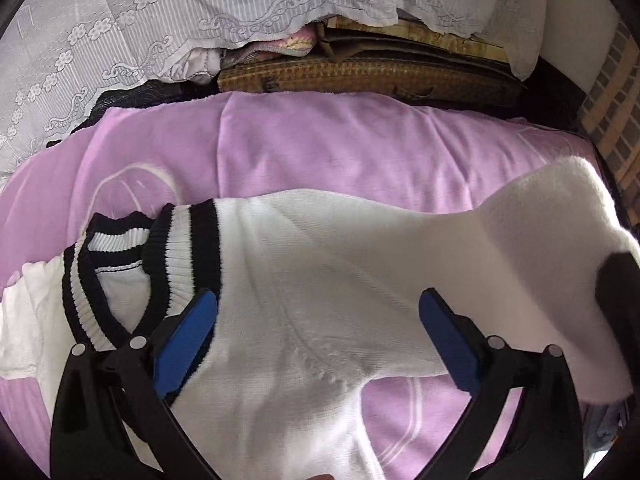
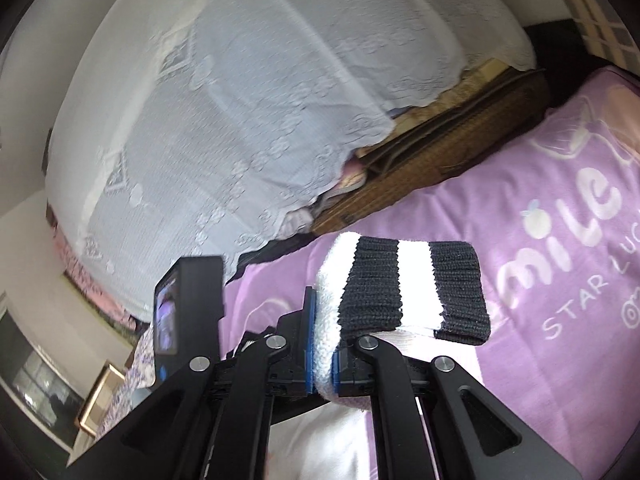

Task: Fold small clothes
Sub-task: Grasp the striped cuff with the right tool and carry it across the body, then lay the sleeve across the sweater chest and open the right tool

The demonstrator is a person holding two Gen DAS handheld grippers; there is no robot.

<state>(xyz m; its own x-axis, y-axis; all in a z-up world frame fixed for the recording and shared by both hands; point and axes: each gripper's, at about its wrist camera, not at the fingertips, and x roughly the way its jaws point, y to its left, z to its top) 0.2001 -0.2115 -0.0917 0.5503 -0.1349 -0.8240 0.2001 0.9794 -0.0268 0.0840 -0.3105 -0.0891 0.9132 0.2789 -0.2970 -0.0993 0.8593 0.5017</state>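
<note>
Pinching sweater sleeve (image 2: pixel 384 292), right gripper (image 2: pixel 323 344) clamped

Left wrist view: the camera sits behind the left gripper (image 1: pixel 318 316) and looks steeply down, close over the white sweater (image 1: pixel 320 280) spread on the purple blanket (image 1: pixel 320 144). Right wrist view: the camera sits behind the right gripper (image 2: pixel 322 316), rolled and aimed nearer to level, with the striped cuff (image 2: pixel 412 288) just ahead of the lens and the blanket running off to the right. Shared ground — the purple blanket, the lace cover (image 1: pixel 120 40) and the woven mat (image 1: pixel 360 74) at the far side appear in both views.
</note>
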